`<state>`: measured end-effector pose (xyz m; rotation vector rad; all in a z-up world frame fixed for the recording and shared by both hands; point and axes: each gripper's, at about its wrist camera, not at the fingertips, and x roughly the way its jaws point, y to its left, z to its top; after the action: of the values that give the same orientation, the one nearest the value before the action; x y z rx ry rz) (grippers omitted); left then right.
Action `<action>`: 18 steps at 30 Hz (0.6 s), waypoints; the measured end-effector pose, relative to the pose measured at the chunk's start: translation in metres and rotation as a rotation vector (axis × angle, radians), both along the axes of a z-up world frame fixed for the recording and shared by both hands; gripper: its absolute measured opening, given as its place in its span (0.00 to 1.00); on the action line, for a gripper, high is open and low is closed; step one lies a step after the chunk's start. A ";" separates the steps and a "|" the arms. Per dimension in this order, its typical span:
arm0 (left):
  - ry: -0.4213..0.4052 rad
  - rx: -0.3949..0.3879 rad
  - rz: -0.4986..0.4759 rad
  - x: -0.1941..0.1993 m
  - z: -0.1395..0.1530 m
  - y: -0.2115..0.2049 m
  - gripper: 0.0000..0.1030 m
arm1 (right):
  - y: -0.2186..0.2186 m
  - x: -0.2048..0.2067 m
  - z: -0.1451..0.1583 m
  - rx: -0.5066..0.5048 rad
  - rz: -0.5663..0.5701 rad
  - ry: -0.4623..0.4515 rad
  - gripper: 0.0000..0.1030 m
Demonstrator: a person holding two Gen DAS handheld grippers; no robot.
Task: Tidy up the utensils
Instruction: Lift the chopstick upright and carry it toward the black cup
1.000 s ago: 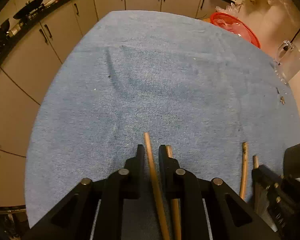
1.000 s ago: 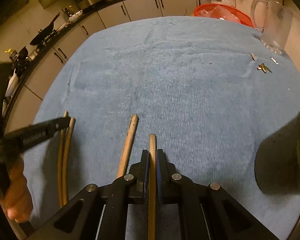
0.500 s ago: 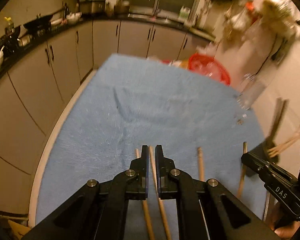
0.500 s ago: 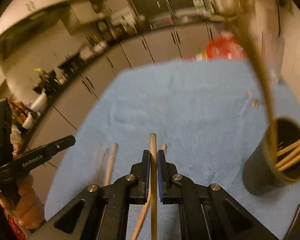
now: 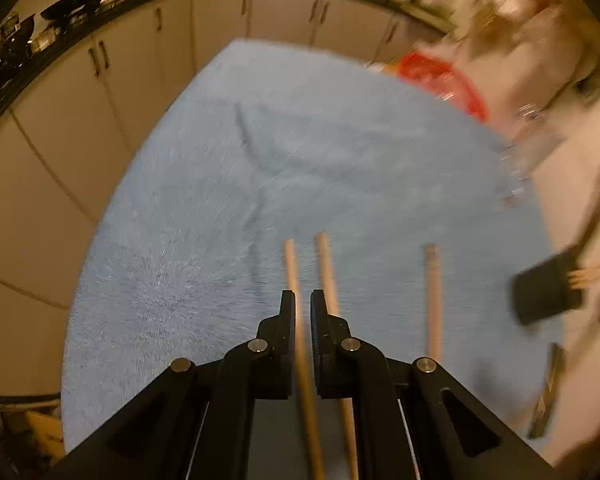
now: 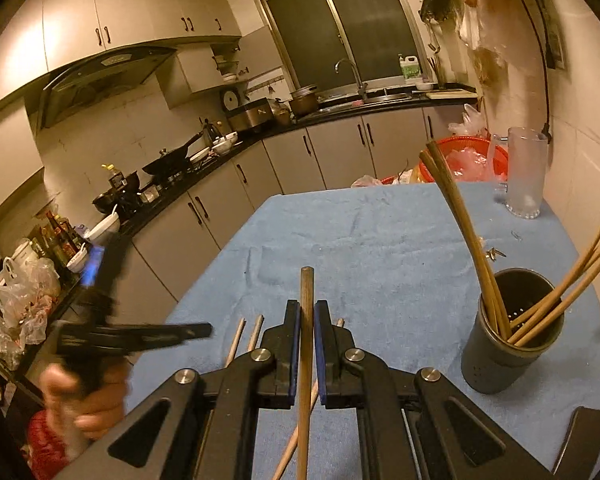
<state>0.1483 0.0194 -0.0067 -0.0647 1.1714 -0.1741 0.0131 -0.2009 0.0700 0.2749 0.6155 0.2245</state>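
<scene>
My left gripper (image 5: 302, 294) is shut on a pale wooden chopstick (image 5: 291, 264) that runs between its jaws, above the blue cloth (image 5: 228, 208). Two more chopsticks lie on the cloth, one (image 5: 325, 260) just right of the jaws and one (image 5: 432, 280) farther right. My right gripper (image 6: 307, 304) is shut on a darker wooden chopstick (image 6: 307, 288), held up over the cloth. A dark cylindrical holder (image 6: 512, 360) with several chopsticks stands to its right. In the left wrist view the holder (image 5: 546, 294) is a blur at the right edge.
A hand holds the left gripper (image 6: 204, 330) at the left of the right wrist view, over loose chopsticks (image 6: 236, 340). A glass mug (image 6: 526, 172) and a red basket (image 6: 468, 156) stand at the table's far right. Cabinets (image 6: 228, 196) border the table's left side.
The right gripper has risen and tilted up with its chopstick, and the holder has come into view on its right. The left gripper has lifted slightly with its chopstick and shifted across the cloth.
</scene>
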 end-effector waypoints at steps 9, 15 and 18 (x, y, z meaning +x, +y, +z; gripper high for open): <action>0.068 0.069 0.016 0.028 -0.036 -0.023 0.23 | -0.008 0.006 -0.006 0.022 0.003 0.012 0.07; 0.012 0.136 0.030 0.034 -0.039 -0.034 0.06 | -0.007 0.008 -0.010 0.028 0.004 0.023 0.07; 0.002 0.087 0.028 0.028 -0.034 -0.028 0.05 | -0.008 0.007 -0.009 0.029 0.005 0.021 0.07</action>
<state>0.1763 -0.0081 -0.0408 -0.0053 1.1785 -0.0982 0.0202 -0.2090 0.0610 0.3040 0.6341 0.2352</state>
